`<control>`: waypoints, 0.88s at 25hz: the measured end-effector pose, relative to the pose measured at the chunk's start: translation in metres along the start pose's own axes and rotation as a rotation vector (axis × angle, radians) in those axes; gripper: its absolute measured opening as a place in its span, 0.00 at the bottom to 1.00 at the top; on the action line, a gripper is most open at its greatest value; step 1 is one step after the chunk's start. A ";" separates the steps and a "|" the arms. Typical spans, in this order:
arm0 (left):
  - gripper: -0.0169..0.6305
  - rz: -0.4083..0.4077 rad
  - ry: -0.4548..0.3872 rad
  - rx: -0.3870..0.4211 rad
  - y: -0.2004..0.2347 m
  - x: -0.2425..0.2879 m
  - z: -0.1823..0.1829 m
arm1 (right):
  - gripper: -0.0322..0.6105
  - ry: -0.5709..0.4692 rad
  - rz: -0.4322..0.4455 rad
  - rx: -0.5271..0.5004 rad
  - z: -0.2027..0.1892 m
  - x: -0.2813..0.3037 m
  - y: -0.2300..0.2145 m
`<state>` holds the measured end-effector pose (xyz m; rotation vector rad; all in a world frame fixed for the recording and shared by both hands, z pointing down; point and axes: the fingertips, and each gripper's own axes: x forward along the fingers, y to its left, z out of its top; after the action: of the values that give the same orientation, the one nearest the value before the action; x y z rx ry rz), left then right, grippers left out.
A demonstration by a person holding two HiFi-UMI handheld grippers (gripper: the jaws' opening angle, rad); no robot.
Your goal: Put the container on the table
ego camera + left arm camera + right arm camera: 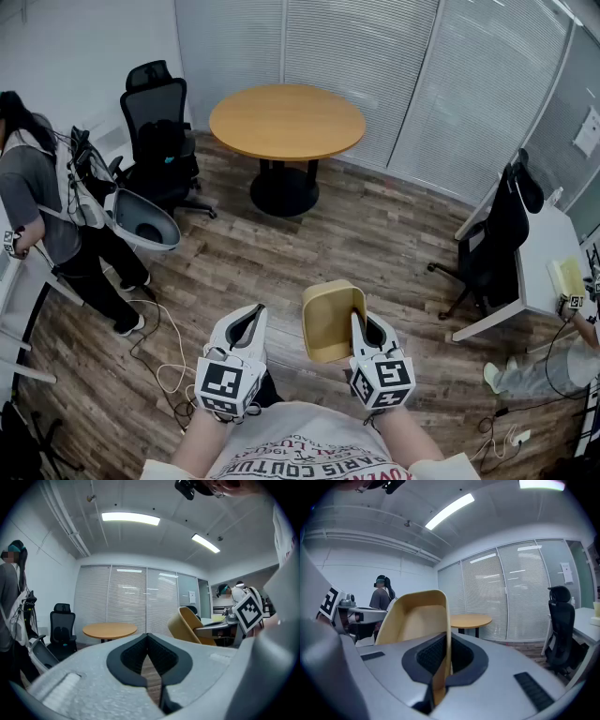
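My right hand-held gripper (pixel 361 324) is clamped on the container (pixel 327 323), its two jaws pinching one thin side wall between the black pads. In the right gripper view that wall runs edge-on between the jaws (pixel 442 654), and the rest of the container (pixel 416 617) rises to the left of them.

The container is a mustard-yellow plastic tub with rounded corners, a smooth thin rim and an open top. I can see nothing inside it. It hangs in the air over the wood-plank floor (pixel 375 234), close in front of me and tilted so that I look into it.

The round wooden surface (pixel 286 120) stands well apart from it, across the room by the blinds.

My left hand-held gripper (pixel 246 324) is beside the container without touching it, with its jaws pressed together at the tips and nothing between them (pixel 149 652).
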<state>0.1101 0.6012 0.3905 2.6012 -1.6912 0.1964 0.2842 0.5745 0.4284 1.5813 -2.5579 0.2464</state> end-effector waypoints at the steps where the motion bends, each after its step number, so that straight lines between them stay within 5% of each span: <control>1: 0.02 -0.001 0.000 0.000 0.000 0.003 0.001 | 0.07 0.002 -0.001 0.000 0.000 0.002 -0.002; 22: 0.02 0.004 0.064 -0.012 0.028 0.047 -0.015 | 0.07 0.071 0.021 0.066 -0.016 0.054 -0.019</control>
<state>0.1021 0.5490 0.4103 2.5539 -1.6719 0.2651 0.2775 0.5220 0.4553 1.5388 -2.5384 0.3867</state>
